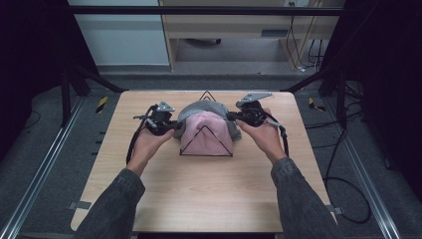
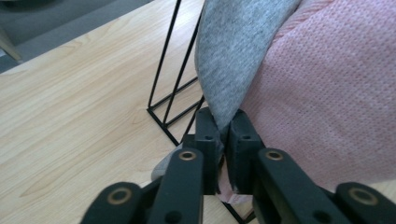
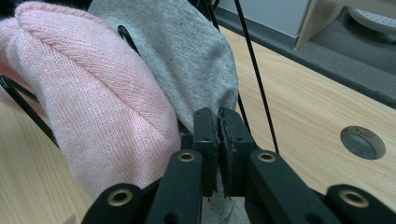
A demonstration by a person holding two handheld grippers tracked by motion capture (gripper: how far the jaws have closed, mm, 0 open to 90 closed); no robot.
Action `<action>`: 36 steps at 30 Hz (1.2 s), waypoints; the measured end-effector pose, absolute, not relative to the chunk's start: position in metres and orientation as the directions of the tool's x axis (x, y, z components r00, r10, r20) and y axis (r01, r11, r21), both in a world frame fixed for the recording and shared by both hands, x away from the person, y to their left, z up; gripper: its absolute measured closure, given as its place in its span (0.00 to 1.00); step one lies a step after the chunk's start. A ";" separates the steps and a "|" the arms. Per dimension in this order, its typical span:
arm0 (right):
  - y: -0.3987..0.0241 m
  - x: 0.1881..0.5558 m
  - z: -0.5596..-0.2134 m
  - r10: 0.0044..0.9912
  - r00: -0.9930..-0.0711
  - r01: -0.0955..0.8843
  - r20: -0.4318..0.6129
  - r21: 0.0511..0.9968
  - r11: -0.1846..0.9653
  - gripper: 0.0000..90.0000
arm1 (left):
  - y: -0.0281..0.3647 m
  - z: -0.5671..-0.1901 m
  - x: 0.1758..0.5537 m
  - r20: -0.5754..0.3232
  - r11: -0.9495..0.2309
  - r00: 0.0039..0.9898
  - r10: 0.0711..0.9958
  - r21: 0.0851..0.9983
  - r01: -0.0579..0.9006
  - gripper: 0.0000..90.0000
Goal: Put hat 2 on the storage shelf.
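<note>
At the centre of the pale wooden tabletop (image 1: 199, 194), a soft grey knit cloth (image 1: 199, 109) drapes over a black wire triangular rack (image 1: 206, 144) behind a pink knitted cloth (image 1: 206, 134). The left gripper (image 2: 223, 126) and right gripper (image 3: 218, 122) each have their jaws closed on an opposite hem of the grey cloth. It looks light and limp, likely to stretch and sag, so the edges seem the best hold.

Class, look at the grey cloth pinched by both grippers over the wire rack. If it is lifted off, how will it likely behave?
The grey cloth will probably go floppy: it already drapes over the wire rack and folds at the left gripper. It looks thin, so likely light. Its edge may catch on the wire near the right gripper.
</note>
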State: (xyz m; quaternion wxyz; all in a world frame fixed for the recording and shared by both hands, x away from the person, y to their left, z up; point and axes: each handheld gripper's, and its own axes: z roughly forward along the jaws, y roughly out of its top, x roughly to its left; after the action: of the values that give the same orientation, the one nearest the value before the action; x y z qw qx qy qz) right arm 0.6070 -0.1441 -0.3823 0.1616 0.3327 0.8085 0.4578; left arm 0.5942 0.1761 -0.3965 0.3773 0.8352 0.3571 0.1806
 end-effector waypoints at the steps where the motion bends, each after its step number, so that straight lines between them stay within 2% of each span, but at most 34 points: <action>1: -0.144 0.607 -0.382 0.686 -0.726 0.390 0.043 0.848 0.359 0.95 | 0.176 -0.397 0.594 0.032 -0.460 0.680 0.733 0.759 0.460 0.88; 4: -0.147 0.604 -0.381 0.690 -0.722 0.390 0.044 0.851 0.353 0.90 | 0.177 -0.396 0.591 0.029 -0.448 0.679 0.734 0.771 0.452 0.82; 13: -0.160 0.596 -0.377 0.714 -0.700 0.382 0.029 0.860 0.339 0.85 | 0.181 -0.387 0.582 0.030 -0.416 0.653 0.757 0.792 0.446 0.70; 29: -0.159 0.584 -0.361 0.709 -0.705 0.354 0.016 0.874 0.332 0.77 | 0.182 -0.377 0.573 0.051 -0.419 0.643 0.764 0.797 0.435 0.57; 35: -0.152 0.583 -0.359 0.709 -0.705 0.358 0.020 0.873 0.331 0.68 | 0.180 -0.374 0.571 0.032 -0.398 0.638 0.769 0.806 0.438 0.47; 36: -0.149 0.582 -0.359 0.711 -0.703 0.358 0.017 0.872 0.333 0.64 | 0.179 -0.373 0.569 0.017 -0.385 0.640 0.768 0.811 0.440 0.43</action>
State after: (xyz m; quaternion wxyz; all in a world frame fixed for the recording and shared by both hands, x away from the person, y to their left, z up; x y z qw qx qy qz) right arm 0.5817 -0.1494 -0.3586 0.1879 0.3365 0.7944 0.4695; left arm 0.5689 0.1789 -0.3728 0.4094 0.8076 0.3741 0.2004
